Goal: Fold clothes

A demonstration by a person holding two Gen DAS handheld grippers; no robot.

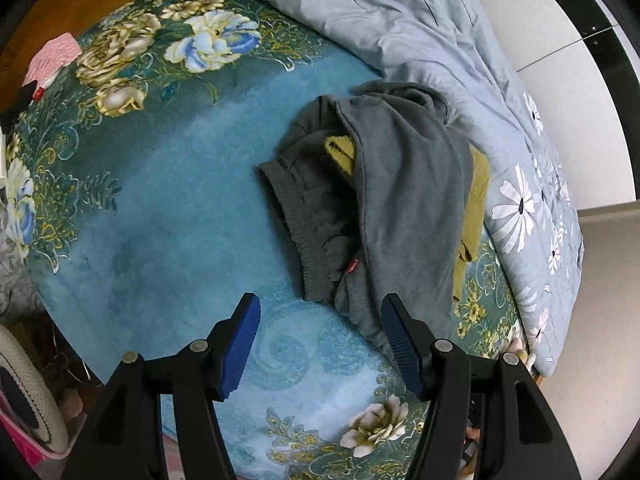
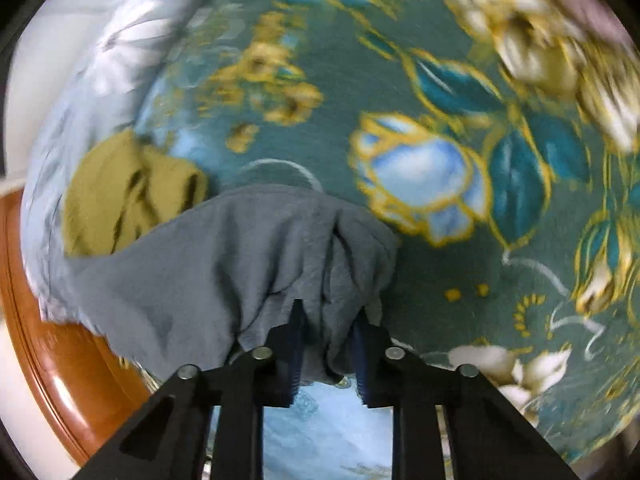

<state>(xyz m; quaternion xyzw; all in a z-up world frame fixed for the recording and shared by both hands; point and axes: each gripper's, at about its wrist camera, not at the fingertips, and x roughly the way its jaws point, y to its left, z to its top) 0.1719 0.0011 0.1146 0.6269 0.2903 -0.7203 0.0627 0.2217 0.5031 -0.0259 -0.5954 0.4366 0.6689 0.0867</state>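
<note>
The left gripper (image 1: 320, 312) hung over the bed with its blue-padded jaws spread wide and nothing between them. Just ahead of it, the grey trousers (image 1: 384, 200) lay crumpled on the teal flowered blanket (image 1: 160, 208), their elastic waistband turned toward the middle of the bed and a small red tag showing at the seam. A yellow-green garment (image 1: 476, 200) lay partly under them, beside the bunched grey-blue duvet (image 1: 440, 32) with white daisies. The right gripper (image 2: 326, 320) was clamped on a bunched fold of the grey trousers (image 2: 224, 264), the cloth draping over both fingers. The yellow-green garment (image 2: 120, 196) sat just beyond. No basket or box could be made out clearly.
</note>
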